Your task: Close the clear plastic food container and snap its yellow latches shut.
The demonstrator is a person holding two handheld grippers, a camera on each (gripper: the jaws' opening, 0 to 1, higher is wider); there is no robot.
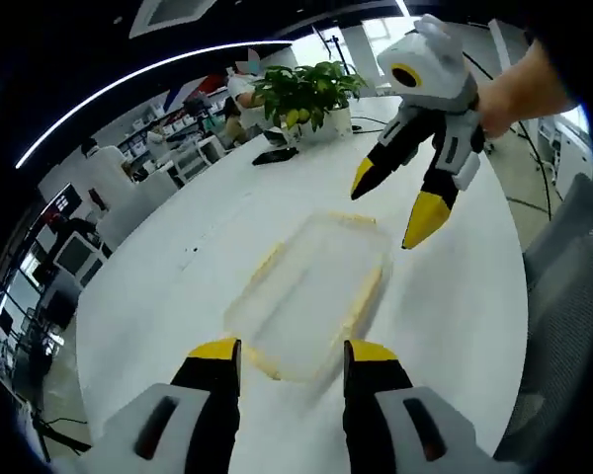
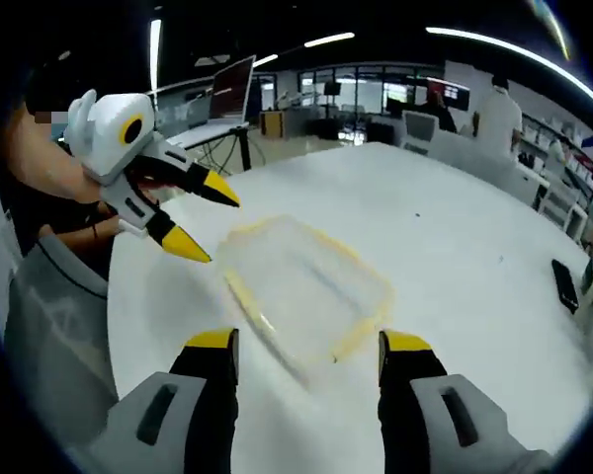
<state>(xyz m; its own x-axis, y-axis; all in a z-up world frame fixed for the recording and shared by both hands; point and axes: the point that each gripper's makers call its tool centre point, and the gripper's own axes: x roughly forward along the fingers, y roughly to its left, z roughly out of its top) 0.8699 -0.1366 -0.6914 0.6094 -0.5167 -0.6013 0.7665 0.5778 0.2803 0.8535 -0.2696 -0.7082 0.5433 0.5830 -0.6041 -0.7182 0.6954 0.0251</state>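
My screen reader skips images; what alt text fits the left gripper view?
A clear plastic food container with yellow latches lies on a white table, between the open left gripper and the open right gripper hovering beyond it.

white table [image 1: 178, 257], potted plant [image 1: 301, 94], black phone [image 2: 565, 284], office chairs [image 1: 114, 193]

An open-plan office: a long white surface [image 1: 455, 306] carries a potted plant [image 1: 306, 94] at 12 o'clock, with desks, monitors [image 2: 232, 87] and ceiling strip lights [image 2: 489, 41] beyond.
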